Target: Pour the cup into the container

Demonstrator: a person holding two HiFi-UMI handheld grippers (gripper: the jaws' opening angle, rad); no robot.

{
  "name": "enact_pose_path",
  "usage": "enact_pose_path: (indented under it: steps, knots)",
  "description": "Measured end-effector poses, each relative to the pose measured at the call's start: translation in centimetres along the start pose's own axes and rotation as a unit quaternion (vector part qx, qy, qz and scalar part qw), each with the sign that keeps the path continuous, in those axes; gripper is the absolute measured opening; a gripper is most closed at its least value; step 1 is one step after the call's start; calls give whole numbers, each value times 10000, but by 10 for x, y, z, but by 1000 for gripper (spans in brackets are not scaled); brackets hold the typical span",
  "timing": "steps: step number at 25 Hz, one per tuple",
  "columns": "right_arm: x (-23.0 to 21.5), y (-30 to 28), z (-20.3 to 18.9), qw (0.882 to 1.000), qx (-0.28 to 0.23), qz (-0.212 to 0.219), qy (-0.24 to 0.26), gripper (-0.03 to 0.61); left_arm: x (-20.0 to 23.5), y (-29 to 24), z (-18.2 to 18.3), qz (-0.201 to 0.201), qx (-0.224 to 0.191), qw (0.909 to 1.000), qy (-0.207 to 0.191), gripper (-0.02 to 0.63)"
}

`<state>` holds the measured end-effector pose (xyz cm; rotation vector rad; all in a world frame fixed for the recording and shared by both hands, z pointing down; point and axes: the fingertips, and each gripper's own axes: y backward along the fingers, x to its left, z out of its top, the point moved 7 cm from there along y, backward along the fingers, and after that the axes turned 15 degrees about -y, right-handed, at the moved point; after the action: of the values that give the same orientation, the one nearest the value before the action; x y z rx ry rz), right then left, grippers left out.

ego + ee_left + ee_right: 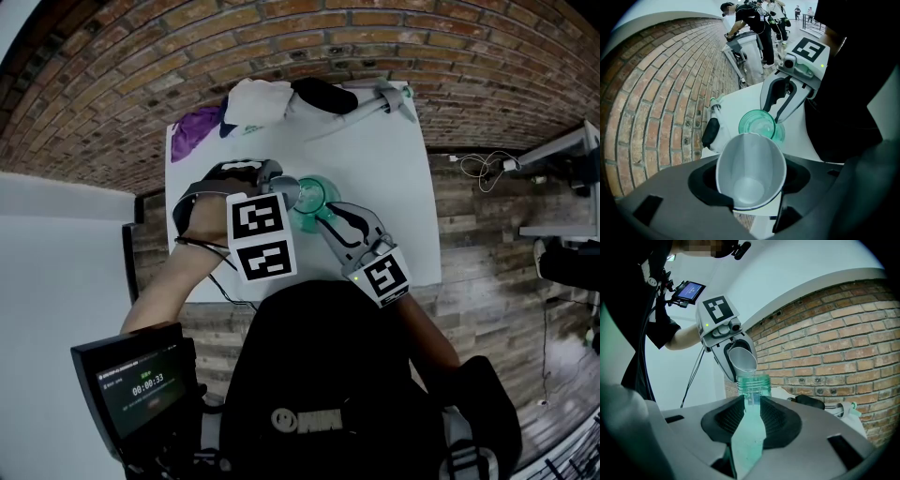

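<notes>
Beside the brick wall (pixel 375 37) stands a white tabletop (pixel 394 187). Its right side and its near edge are bare, so there is open room there. At the far edge lie a white cloth (pixel 258 101), a purple cloth (pixel 199 125), a black thing (pixel 323 94) and a spray bottle (pixel 389 98), well apart from the pouring.

The right gripper (pixel 323 214) is clenched on the green container (pixel 752 385), a see-through jar with an open mouth, near the middle of the tabletop. I cannot tell if anything is in it.

The left gripper (pixel 281 185) grasps the white cup (pixel 750 173) from both sides. The cup is tipped far over, with its lip right above the mouth of the container. The inside of the cup looks almost empty, with only a pale round patch at its bottom.
</notes>
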<state>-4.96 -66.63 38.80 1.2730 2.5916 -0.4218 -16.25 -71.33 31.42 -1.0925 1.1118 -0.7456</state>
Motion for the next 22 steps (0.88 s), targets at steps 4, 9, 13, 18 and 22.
enact_pose_path:
  steps: [4,9,13,18,22]
  knots:
    - [0,0,0,10000,-6,3,4,107,0,0,0,1,25,10000,-8,272]
    - [0,0,0,10000,-16,15,18,106,0,0,1,-17,54,10000,-25,273]
    - [-1,1,0,10000,-12,17,22,107,0,0,1,-26,56,10000,-12,273]
    - [-1,1,0,10000,-21,1,6,107,1,-1,2,-42,78,10000,-20,273]
    - [-1,1,0,10000,-19,3,-5,106,1,-1,2,-42,95,9999,-23,273]
